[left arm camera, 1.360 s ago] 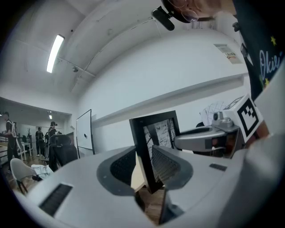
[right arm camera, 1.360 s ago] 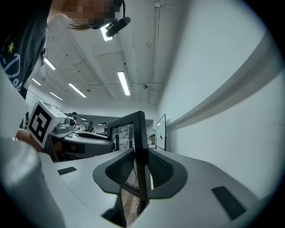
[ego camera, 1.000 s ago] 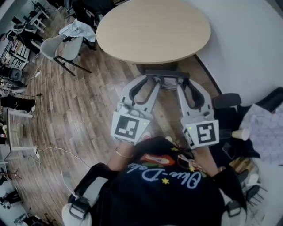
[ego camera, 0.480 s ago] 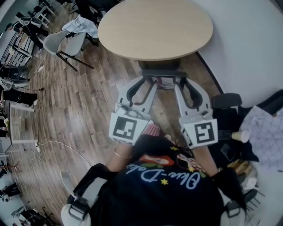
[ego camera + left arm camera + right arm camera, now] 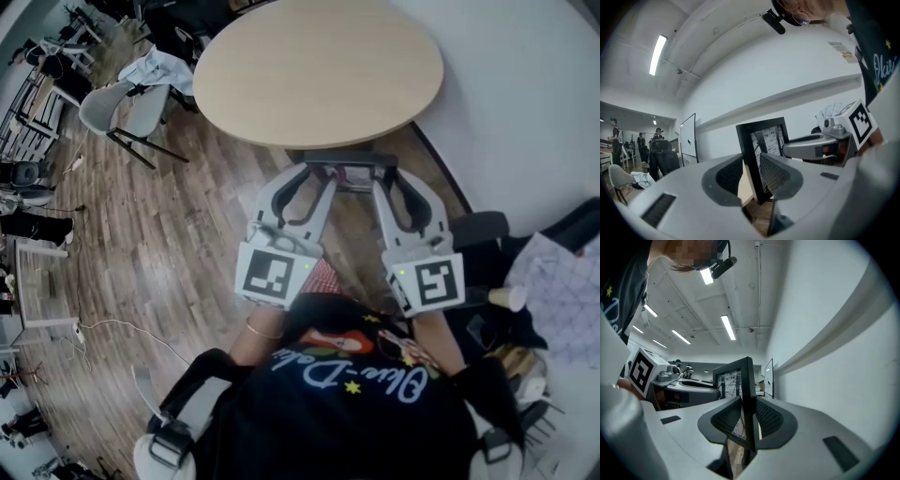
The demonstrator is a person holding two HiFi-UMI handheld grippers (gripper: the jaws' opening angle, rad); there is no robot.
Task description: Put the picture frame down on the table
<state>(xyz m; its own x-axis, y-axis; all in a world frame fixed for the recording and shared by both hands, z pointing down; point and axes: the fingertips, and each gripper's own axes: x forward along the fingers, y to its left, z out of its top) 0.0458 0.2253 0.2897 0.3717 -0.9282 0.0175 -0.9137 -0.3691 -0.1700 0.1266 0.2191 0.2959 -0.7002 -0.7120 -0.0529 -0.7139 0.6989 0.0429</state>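
Head view: the frame shows edge-on at the 6 o'clock edge of the round worktop, off its top and over the wood floor, spanning the left gripper and the right gripper. Left gripper view: its fingers are clenched on one black side of the frame. Right gripper view: its fingers grasp the opposite side.

Both arms reach forward from the chest. The left gripper and right gripper are held side by side, their tips angled in toward each other. Each gripper's fingers are closed on one side edge of the upright picture frame, which is carried between them. A thin bracelet circles the left wrist.
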